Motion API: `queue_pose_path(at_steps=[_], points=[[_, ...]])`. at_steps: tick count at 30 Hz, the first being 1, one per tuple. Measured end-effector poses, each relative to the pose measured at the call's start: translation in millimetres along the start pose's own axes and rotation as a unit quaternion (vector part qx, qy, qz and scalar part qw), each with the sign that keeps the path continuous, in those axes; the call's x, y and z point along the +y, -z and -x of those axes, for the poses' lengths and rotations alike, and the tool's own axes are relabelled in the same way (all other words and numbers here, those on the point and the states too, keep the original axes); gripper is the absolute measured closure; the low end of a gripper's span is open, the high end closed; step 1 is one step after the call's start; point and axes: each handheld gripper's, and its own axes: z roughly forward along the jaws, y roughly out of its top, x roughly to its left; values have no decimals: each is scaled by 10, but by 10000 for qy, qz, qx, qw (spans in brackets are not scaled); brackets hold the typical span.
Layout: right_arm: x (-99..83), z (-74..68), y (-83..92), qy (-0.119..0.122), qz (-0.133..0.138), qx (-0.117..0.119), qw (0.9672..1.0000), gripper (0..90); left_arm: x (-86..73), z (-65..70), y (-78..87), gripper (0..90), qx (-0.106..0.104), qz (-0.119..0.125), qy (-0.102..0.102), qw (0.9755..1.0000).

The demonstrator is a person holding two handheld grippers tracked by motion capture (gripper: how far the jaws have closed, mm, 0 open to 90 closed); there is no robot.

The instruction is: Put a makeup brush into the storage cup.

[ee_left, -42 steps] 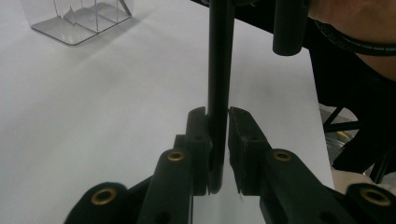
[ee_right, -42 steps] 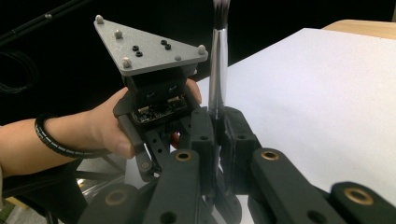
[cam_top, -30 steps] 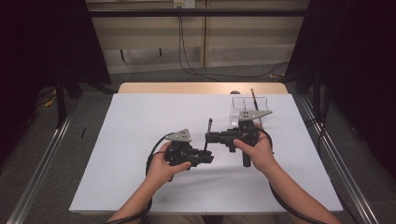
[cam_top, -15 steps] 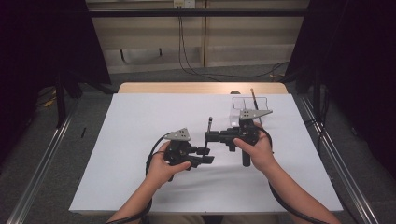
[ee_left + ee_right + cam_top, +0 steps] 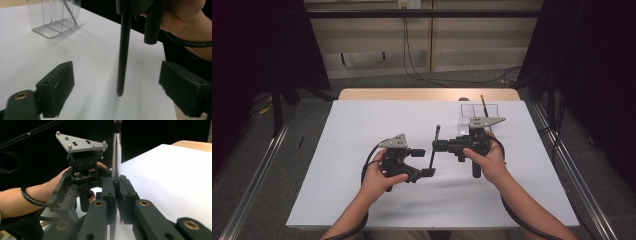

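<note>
**Black tools on a white sheet**

Both grippers are black — the left gripper and the right gripper each carry a grey three-cornered plate. The brush has a black handle, a silver ferrule and dark bristles, perhaps black. The table cover is plain white over a light wood table edge. The holder is clear — colourless plastic.

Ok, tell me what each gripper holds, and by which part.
The right gripper clamps the brush near its silver ferrule. The left gripper holds nothing; its jaws have just been opening around the handle's lower end.
</note>
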Motion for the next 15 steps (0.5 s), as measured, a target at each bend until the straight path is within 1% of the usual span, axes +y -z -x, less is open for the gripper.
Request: queue_pose_path(at_steps=[2,3,5,7,8,9,12,13,15], points=[[5,-4,5,32,-22,-6,10000,851,4,-6,20,78,24,21,44,10000],[7,-6,8,40,-25,-9,10000,851,2,-13,35,65,45,46,22,10000],[9,-10,13,46,-16,-14,10000,852,-2,-28,68,52,24,109,38,9999],[10,-13,23,68,-23,-18,10000,851,-5,-40,103,35,7,204,119,9997],[9,-14,25,62,-13,-18,10000,851,-2,-49,123,34,37,219,108,9997],[8,-13,30,67,-2,-24,10000,851,4,-45,139,34,111,238,128,9996],[6,-10,45,79,-4,-37,10000,851,9,-50,183,33,201,196,27,9996],[5,-10,49,74,6,-56,10000,851,5,-47,193,33,204,199,25,9996],[6,-12,54,91,3,-68,9999,851,-6,-54,229,31,246,137,-115,9995]])
